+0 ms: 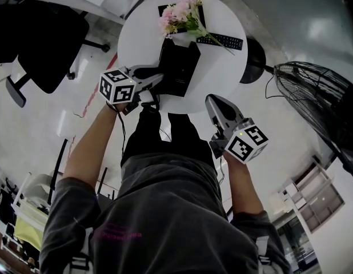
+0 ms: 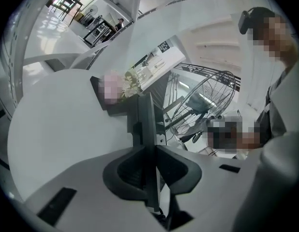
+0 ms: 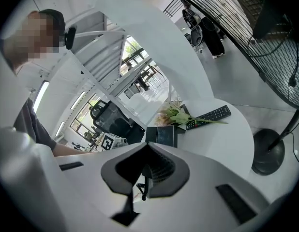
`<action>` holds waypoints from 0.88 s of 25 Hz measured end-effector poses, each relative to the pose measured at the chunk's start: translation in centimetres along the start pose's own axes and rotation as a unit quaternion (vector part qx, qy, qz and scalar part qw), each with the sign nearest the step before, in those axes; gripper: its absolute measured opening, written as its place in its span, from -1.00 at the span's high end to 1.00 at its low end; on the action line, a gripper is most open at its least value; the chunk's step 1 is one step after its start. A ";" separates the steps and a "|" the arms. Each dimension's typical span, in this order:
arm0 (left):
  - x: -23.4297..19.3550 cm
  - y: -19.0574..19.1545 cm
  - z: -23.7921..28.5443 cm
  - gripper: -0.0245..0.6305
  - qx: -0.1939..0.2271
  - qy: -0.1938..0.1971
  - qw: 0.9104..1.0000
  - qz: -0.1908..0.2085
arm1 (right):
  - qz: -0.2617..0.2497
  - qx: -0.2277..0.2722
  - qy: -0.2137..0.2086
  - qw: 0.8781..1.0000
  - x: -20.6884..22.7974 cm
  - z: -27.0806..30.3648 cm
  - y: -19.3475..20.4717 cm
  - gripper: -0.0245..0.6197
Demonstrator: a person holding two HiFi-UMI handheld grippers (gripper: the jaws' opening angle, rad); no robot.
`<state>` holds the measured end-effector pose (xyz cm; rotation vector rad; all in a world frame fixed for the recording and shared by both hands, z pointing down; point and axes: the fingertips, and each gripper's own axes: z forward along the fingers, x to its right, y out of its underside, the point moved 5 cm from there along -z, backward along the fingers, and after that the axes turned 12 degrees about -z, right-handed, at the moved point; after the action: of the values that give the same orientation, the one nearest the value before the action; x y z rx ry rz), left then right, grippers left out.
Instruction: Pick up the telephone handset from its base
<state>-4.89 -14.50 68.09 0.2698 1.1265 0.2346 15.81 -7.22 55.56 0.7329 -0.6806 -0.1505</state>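
A black telephone base (image 1: 183, 67) sits in the middle of a round white table (image 1: 222, 79). My left gripper (image 1: 159, 77) reaches its left side from the left. In the left gripper view the jaws (image 2: 150, 149) are shut on the dark handset (image 2: 144, 120), seen edge-on as a thin upright slab running forward from between them. My right gripper (image 1: 212, 100) hovers at the table's near edge, apart from the phone. Its jaws (image 3: 148, 146) are shut with nothing in them, and the base (image 3: 161, 135) lies just beyond its tips.
A bunch of pink flowers (image 1: 179, 13) and a black remote (image 1: 222, 40) lie at the table's far side. A standing fan (image 1: 316, 90) is on the right. A black office chair (image 1: 45, 44) stands at the left. A coiled cord hangs off the near edge.
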 end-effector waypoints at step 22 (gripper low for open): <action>9.0 -1.6 -9.0 0.69 0.084 0.024 0.995 0.057 | -0.036 0.056 -0.005 0.998 -3.7 -2.0 -3.2 0.86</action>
<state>-9.34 -12.34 56.26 0.4810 1.1826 0.2478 14.50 -7.17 50.45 0.8647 -0.6757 -0.1830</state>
